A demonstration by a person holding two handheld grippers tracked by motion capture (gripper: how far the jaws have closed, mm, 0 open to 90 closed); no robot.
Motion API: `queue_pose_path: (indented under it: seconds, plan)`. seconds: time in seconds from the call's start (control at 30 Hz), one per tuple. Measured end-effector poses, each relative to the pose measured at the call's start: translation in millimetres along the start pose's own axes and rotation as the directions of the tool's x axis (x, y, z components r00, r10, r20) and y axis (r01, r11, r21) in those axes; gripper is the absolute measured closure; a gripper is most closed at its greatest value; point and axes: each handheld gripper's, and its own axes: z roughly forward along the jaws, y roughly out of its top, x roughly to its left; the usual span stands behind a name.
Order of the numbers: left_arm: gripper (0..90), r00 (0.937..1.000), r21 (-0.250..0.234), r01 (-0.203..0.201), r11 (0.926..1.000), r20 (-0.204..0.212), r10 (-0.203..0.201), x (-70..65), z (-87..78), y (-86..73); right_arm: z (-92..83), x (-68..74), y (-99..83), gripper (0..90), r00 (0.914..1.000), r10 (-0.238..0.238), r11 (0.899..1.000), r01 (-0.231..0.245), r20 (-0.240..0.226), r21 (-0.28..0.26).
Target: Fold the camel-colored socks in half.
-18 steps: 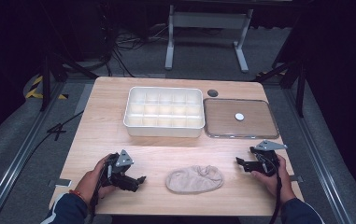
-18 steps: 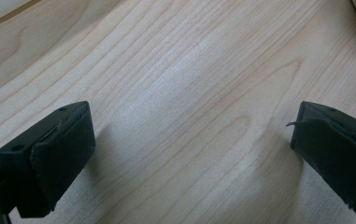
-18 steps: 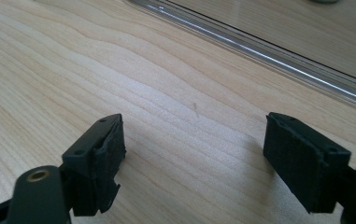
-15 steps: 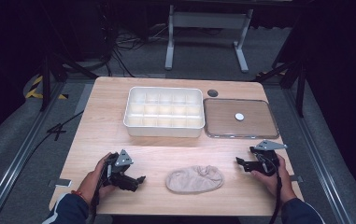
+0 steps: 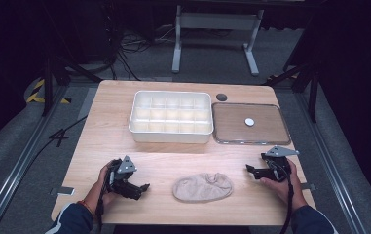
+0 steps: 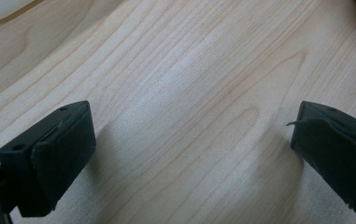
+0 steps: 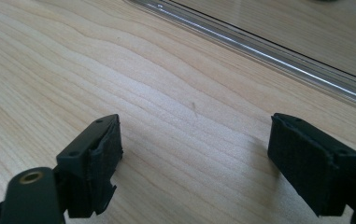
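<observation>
Beige and soft, a small sock (image 5: 203, 187) lies flat on the near part of the wooden table (image 5: 100, 131), between the two hand-held grippers and touched by neither. At its left the left gripper (image 5: 143, 187) rests low on the table, its jaws spread wide over bare wood with nothing between them, as the left gripper view shows (image 6: 189, 154). At the sock's right the right gripper (image 5: 249, 169) sits likewise, jaws wide apart and empty above the grain (image 7: 194, 163). Farther back stand a white divided tray (image 5: 170, 131) and, just beside it, a clear lid (image 5: 251, 141) lying flat
</observation>
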Motion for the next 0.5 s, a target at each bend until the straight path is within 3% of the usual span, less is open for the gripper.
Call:
queue_pose_path:
  seconds: [0.13,0.33,0.5]
  plan:
    - [0.2,1.0,-0.003,0.006,1.0,-0.006,-0.006,-1.0,0.0,-0.3,-0.4,-0.3,0.0,18.4,1.0,-0.002,1.0,0.002,-0.001,0.002]
    - [0.3,1.0,-0.006,0.001,1.0,-0.009,-0.001,-1.1,0.1,-0.4,-3.7,1.2,1.7,31.5,0.9998,-0.012,1.0,0.012,-0.013,-0.001]
    - [0.3,1.0,-0.006,-0.003,1.0,-0.006,0.003,-0.8,0.0,-0.5,-14.4,12.3,11.5,43.7,0.997,-0.05,0.996,0.046,-0.059,-0.077]
